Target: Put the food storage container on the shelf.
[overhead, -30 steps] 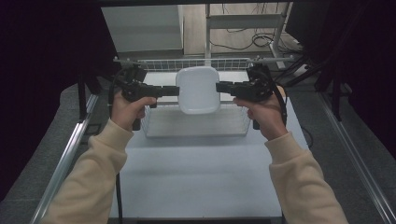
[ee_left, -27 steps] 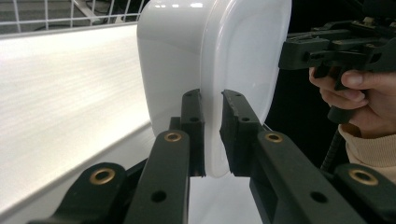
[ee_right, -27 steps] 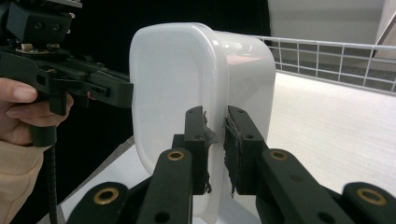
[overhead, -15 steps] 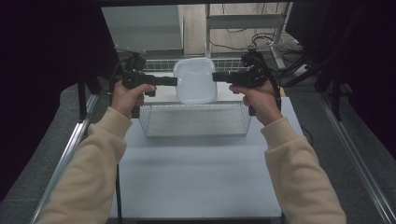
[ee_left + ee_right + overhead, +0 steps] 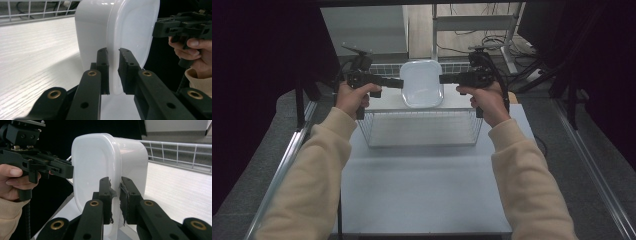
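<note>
Here, the scene by parts:
Container: a white plastic container (image 5: 421, 84) with rounded corners, held up on edge between both grippers, its open side towards the person, above the far part of the table.
Left gripper: the left gripper (image 5: 398, 83) clamps the container's left rim; in the left gripper view (image 5: 113, 72) its two black jaws press the thin rim from both sides.
Right gripper: the right gripper (image 5: 443, 79) pinches the opposite rim; in the right gripper view (image 5: 115, 200) the worn pads squeeze that edge.
Wire basket: a wire basket (image 5: 422, 131) stands on the table just below and nearer the person than the container.
Table: white top (image 5: 422, 190), bare in front of the basket.
Hands: both sleeves are cream.
</note>
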`<state>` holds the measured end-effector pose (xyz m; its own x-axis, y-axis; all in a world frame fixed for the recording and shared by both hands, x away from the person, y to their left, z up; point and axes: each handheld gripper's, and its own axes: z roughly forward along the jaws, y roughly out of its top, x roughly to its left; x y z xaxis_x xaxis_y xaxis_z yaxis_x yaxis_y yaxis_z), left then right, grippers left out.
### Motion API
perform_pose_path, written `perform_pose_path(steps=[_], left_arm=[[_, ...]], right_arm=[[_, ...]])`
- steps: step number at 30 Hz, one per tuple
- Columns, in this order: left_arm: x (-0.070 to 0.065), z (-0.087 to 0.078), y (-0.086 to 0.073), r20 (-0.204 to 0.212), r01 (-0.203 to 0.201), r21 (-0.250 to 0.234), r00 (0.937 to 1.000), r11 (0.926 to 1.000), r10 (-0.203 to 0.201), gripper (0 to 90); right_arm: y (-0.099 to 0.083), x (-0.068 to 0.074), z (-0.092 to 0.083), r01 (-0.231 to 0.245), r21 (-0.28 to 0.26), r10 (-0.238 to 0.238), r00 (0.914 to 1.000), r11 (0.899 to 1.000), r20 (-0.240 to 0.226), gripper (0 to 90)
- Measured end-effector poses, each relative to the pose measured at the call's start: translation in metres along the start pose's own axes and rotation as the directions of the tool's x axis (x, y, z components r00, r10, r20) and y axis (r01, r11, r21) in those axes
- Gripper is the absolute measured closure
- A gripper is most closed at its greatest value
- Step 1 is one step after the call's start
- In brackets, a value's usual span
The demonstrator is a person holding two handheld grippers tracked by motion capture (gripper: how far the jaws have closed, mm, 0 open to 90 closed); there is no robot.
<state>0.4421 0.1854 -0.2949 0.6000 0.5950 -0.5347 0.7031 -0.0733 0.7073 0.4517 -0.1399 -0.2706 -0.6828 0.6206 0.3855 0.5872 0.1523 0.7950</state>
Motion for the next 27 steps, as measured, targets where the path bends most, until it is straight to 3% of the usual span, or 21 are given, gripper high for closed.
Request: perform_pose_path(steps=[4,5,10,13,17,24,27], left_arm=[[0.005,0.003,0.003,0.003,0.022,-0.006,0.9998,0.9997,-0.022,79.7],[0.007,0.005,0.006,0.0,0.04,-0.008,0.9992,0.9992,-0.04,79.6],[0.011,0.01,0.014,0.002,0.074,-0.011,0.9972,0.9972,-0.074,79.4],[0.02,0.014,0.018,0.027,0.136,-0.01,0.9903,0.9906,-0.136,78.9],[0.024,0.017,0.021,0.03,0.152,-0.008,0.988,0.9884,-0.151,77.1],[0.036,0.023,0.024,0.025,0.211,0.0,0.9773,0.9776,-0.21,71.6],[0.039,0.025,0.024,0.025,0.223,-0.001,0.9744,0.9747,-0.223,70.3]], right_arm=[[0.001,-0.008,0.006,-0.043,0.012,0.043,0.999,0.999,-0.01,80.0],[0.002,-0.012,0.008,-0.073,0.023,0.073,0.9972,0.997,-0.014,79.3],[0.007,-0.018,0.013,-0.099,0.031,0.099,0.9951,0.995,0.005,77.7],[0.013,-0.028,0.018,-0.149,0.044,0.15,0.9887,0.988,-0.005,76.2],[0.015,-0.033,0.023,-0.176,0.053,0.176,0.9844,0.983,-0.001,74.6],[0.017,-0.047,0.038,-0.27,0.063,0.271,0.9626,0.961,-0.01,71.3],[0.016,-0.048,0.04,-0.286,0.06,0.287,0.9578,0.956,-0.012,71.0]])
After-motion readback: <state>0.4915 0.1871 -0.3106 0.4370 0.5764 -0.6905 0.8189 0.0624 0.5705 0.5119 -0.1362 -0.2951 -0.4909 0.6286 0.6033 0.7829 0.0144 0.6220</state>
